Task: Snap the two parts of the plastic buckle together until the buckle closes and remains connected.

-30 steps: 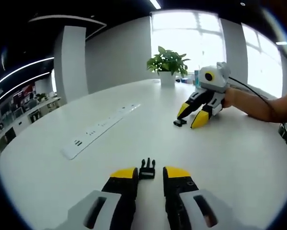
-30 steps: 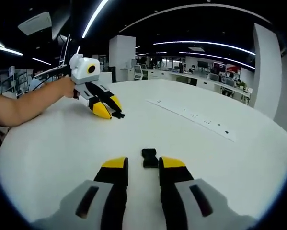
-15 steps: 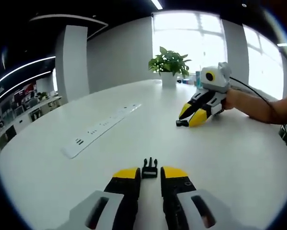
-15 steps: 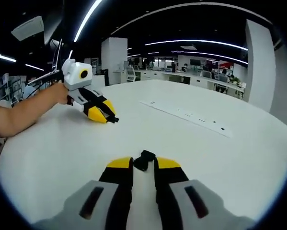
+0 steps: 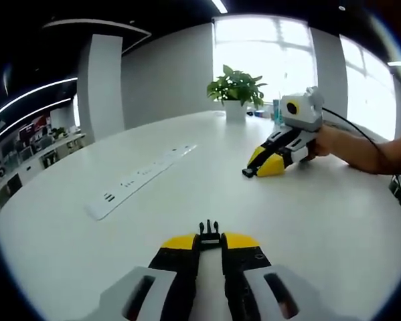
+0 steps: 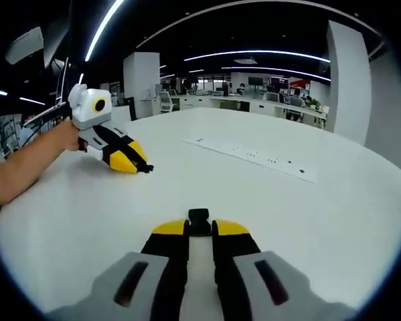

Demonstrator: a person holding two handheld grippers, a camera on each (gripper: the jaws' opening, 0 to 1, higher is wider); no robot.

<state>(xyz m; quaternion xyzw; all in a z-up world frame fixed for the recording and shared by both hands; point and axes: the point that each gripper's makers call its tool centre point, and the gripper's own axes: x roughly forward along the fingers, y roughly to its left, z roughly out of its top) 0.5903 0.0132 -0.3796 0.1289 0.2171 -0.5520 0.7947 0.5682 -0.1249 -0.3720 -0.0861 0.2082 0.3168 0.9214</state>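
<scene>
Pronged buckle half (image 5: 209, 231) (black plastic) is pinched in left tongs (image 5: 209, 242); right tongs (image 6: 199, 229) clench the boxy socket half (image 6: 199, 217).

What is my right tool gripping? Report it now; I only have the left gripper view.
Observer: In the right gripper view, the right tool is shut on the socket half, which pokes out past its yellow tips.
Operator: Now give me the left tool from that side.
Observer: Seen side-on, the left tool slopes down, tips close to the white table, with the pronged half sticking out in front.
</scene>
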